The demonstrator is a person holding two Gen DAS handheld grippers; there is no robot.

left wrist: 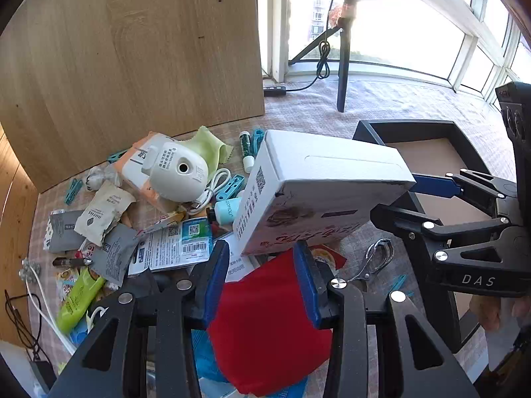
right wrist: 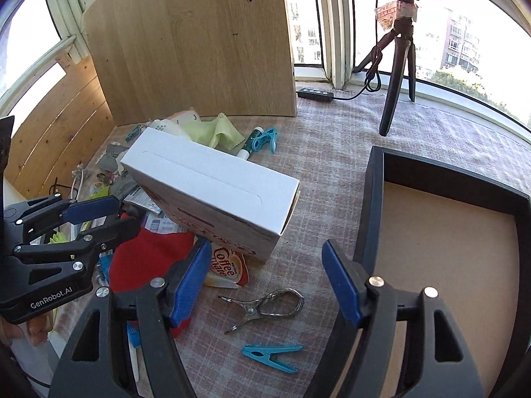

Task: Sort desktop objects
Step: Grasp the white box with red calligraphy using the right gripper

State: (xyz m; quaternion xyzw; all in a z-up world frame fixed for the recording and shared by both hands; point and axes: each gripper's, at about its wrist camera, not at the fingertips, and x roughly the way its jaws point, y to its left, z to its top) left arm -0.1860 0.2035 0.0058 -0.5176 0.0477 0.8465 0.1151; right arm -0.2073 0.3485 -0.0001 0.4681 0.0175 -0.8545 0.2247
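Cluttered desktop w/ checked cloth: a white tissue box (right wrist: 212,189) lies tilted atop a pile of packets, cables and pegs, just left of a black tray (right wrist: 375,199). Left gripper (left wrist: 262,282) has its blue pads clamped on a red cloth (left wrist: 265,325). Right gripper (right wrist: 265,285) is spread wide w/ nothing between its fingers, above a metal clip (right wrist: 265,308) and a blue peg (right wrist: 272,358).

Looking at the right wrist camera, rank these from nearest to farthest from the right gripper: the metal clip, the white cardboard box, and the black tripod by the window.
From the right gripper:
1. Metal clip, on the cloth just beyond the fingertips.
2. White cardboard box, farther out, tilted, toward the left.
3. Black tripod, farthest, by the window at upper right.
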